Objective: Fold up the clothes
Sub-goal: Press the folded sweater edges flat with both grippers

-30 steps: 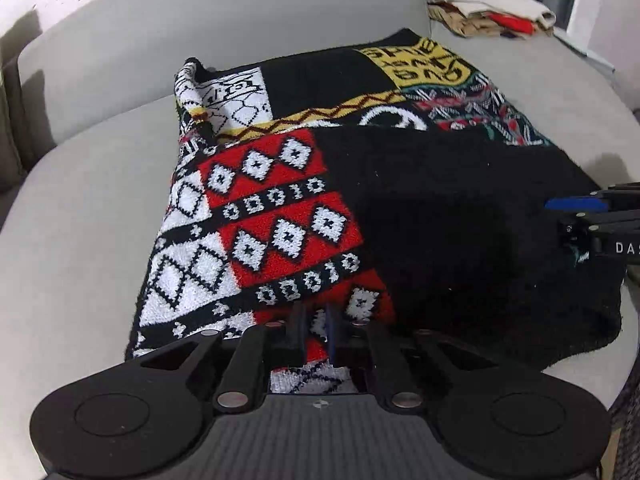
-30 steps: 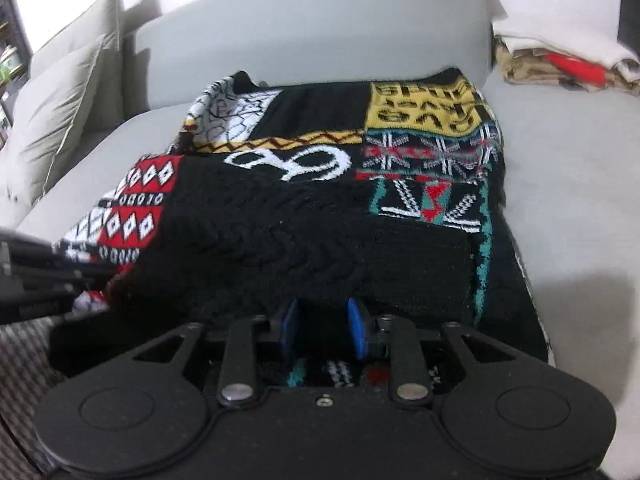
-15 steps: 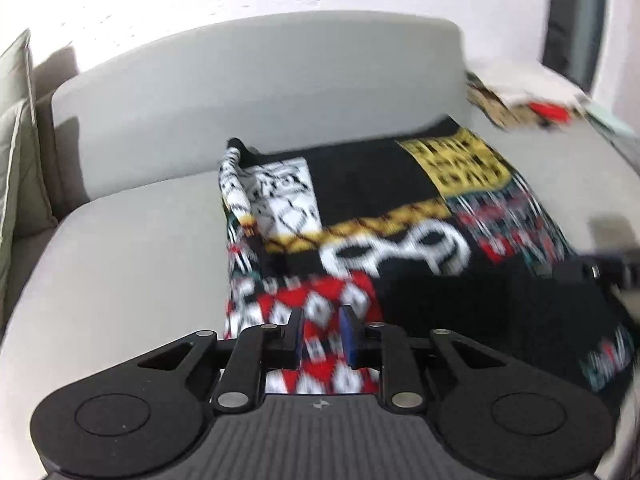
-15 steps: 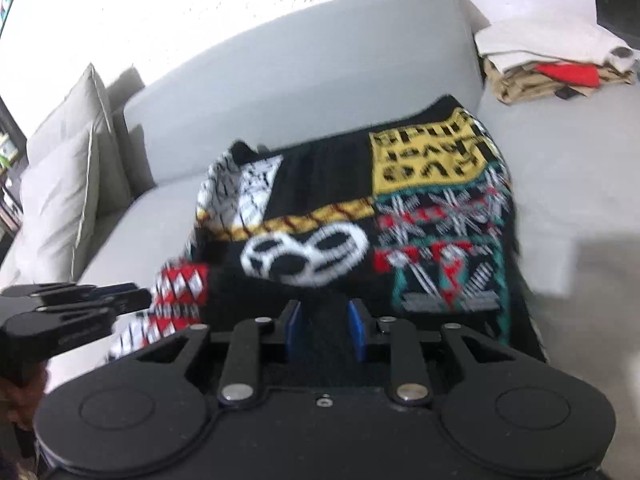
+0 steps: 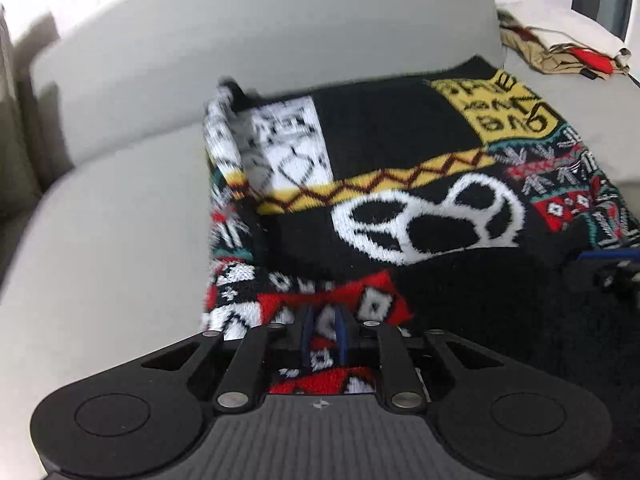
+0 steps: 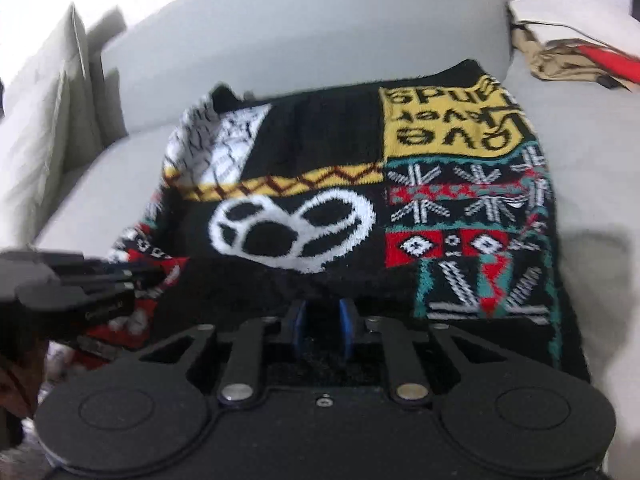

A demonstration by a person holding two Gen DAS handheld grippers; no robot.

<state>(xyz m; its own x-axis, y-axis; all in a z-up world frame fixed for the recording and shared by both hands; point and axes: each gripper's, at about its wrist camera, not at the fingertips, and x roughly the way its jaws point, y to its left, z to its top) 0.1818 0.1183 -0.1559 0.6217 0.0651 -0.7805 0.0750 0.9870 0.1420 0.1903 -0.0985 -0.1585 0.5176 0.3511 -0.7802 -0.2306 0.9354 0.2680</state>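
Note:
A patterned knit sweater (image 5: 400, 184) in black, red, white, yellow and teal lies on a grey sofa; it also shows in the right wrist view (image 6: 360, 184). My left gripper (image 5: 322, 334) is shut on the sweater's near edge at its red-and-white diamond part. My right gripper (image 6: 322, 330) is shut on the near edge at its black part. Both hold the edge raised over the rest of the sweater. The right gripper shows at the right edge of the left wrist view (image 5: 612, 268), and the left gripper shows at the left of the right wrist view (image 6: 80, 284).
The grey sofa seat (image 5: 100, 248) and backrest (image 5: 240, 40) surround the sweater. A pile of other clothes (image 6: 568, 48) lies at the back right of the seat. Pale cushions (image 6: 44, 128) stand at the left end.
Both grippers have lifted the sweater's near edge and carried it forward over the sweater. The near black and red part no longer lies flat, and the white ring pattern is uncovered.

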